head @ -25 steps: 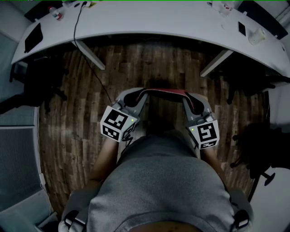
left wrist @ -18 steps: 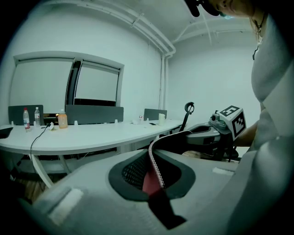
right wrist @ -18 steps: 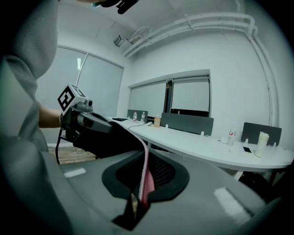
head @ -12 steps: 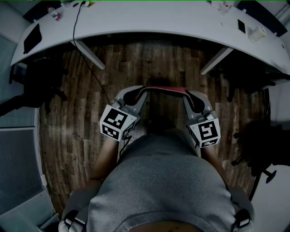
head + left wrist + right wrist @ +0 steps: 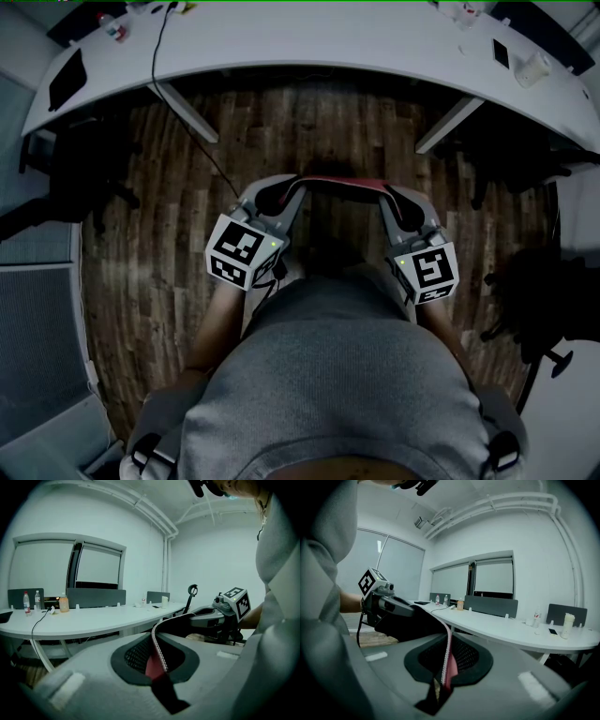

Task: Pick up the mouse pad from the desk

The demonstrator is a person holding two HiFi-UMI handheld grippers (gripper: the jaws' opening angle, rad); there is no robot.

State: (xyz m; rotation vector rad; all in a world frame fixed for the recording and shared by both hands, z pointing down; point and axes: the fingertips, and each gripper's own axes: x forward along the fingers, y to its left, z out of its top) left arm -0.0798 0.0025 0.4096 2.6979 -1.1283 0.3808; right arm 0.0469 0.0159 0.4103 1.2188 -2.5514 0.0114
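At frame centre, your left gripper [image 5: 292, 190] and right gripper [image 5: 388, 194] each pinch one end of a thin, limp red mouse pad [image 5: 342, 183] with a stitched edge.

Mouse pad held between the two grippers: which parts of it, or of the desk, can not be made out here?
- Mouse pad face: head view shows only its edge.
- Its ends: both gripper views, covered by the closed jaws.
- Items on the desk: head view, too small to name.
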